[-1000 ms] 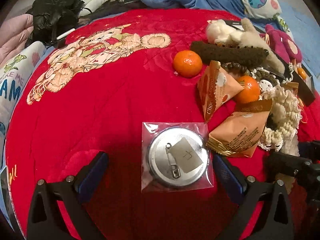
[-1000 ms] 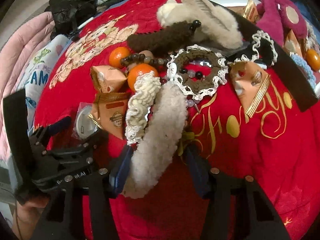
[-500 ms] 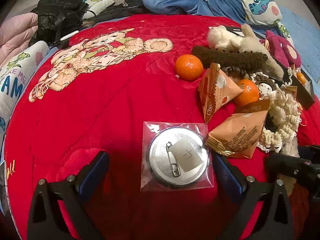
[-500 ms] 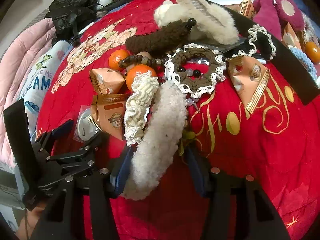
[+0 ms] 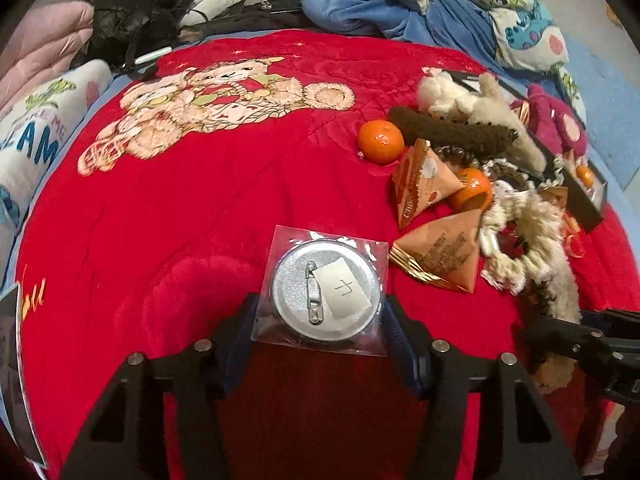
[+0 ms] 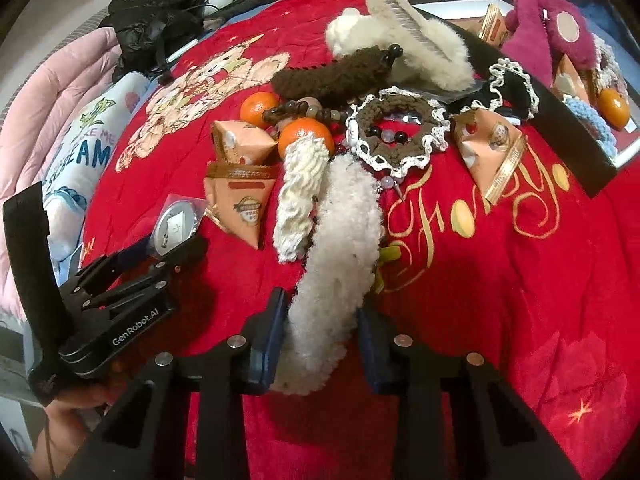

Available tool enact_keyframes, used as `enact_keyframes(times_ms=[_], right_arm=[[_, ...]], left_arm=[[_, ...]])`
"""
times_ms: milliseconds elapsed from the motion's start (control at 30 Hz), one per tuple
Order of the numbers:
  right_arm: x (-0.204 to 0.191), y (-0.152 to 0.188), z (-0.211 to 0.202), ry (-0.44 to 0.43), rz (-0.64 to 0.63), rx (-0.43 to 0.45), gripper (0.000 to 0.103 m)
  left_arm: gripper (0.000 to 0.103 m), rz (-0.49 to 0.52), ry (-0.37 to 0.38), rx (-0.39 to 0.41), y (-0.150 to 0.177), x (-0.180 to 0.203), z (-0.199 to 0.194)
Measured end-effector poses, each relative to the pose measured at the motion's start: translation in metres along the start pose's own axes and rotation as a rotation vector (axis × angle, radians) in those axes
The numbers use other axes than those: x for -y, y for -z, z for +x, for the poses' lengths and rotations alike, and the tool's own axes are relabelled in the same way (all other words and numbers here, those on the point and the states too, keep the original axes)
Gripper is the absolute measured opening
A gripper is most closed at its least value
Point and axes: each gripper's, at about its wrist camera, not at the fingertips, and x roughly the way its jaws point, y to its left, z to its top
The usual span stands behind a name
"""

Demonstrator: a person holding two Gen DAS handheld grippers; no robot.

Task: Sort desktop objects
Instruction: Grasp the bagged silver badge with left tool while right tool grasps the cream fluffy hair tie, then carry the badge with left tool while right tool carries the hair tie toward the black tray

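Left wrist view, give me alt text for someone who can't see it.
The left gripper closes on a bagged silver pin badge, back side up, on a red blanket. To its right lie orange triangular snack packets, two tangerines and fluffy hair accessories.

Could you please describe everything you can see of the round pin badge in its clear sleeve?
The pin badge lies back-up on the red blanket: a silvery metal disc with a safety-pin clasp and a white paper label bearing a handwritten mark. Its clear plastic sleeve is glossy and slightly wrinkled. The left gripper has closed on the sleeve's near edges. An orange snack packet lies just beside it.
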Motion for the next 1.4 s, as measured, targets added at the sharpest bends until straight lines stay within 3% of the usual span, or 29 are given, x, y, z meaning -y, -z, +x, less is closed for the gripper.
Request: enact_keyframes(times_ms=[167, 700, 933, 1400], right_arm=[[0.002, 0.006, -0.016, 0.002, 0.013, 0.006, 0.028], [0.011, 0.010, -0.031, -0.058, 0.058, 0.017, 0.024], [0.014, 0.014, -0.052, -0.071, 0.082, 0.056, 0.024], [0.057, 0.025, -0.093, -0.038, 0.203, 0.151, 0.025]], left_arm=[[0.062, -0.047, -0.012, 0.001, 0.011, -0.009, -0.026], [0.062, -0.011, 0.044, 0.083, -0.006, 0.006, -0.070], [0.062, 0.035, 0.069, 0.092, -0.009, 0.024, -0.079], [0.062, 0.122, 0.165, 0.074, -0.015, 0.068, -0.077]])
